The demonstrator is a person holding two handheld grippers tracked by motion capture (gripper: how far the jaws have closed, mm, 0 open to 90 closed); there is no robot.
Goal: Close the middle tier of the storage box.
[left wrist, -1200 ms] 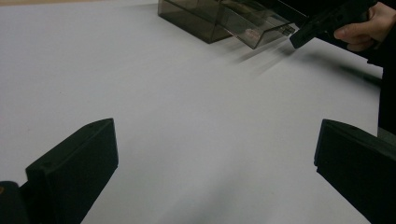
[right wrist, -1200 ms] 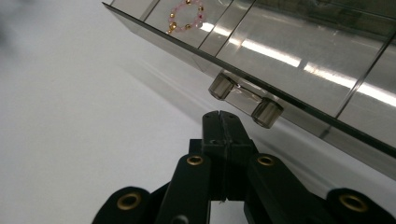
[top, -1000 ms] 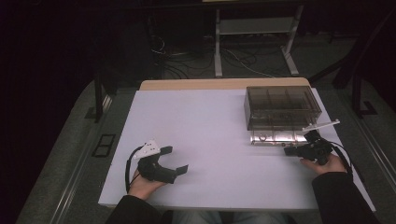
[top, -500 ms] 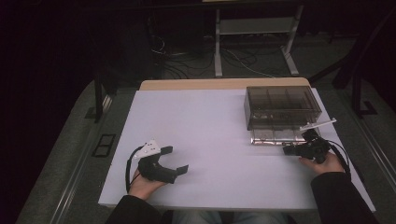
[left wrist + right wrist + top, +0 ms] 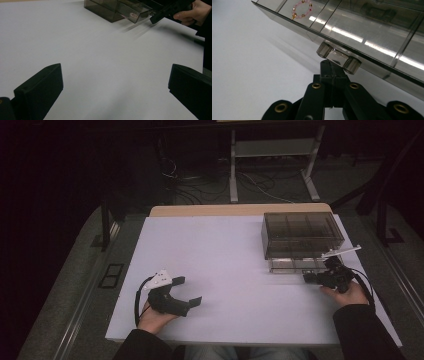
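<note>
A smoky transparent drawer box point(image 5: 302, 235) stands at the table's right. Its bottom drawer point(image 5: 292, 265) is pulled partly out toward me. My right gripper point(image 5: 307, 278) is shut on the drawer's small clear handle point(image 5: 338, 56), with the jaws point(image 5: 331, 67) pinching it from below. A pink bead bracelet point(image 5: 301, 9) lies in one compartment of the drawer point(image 5: 362, 32). My left gripper point(image 5: 187, 290) rests open near the front left of the table, its jaws point(image 5: 113, 87) wide apart with nothing between them. The left gripper view also catches the box point(image 5: 110, 10) and the right gripper point(image 5: 156, 17).
The white table top point(image 5: 225, 250) lies between the two grippers. A thin white rod point(image 5: 342, 251) sticks out above the right hand. Beyond the table's far edge are a metal frame point(image 5: 270, 150) and cables on a dark floor.
My right gripper has shifted only slightly at the drawer's handle. The left gripper has not moved.
</note>
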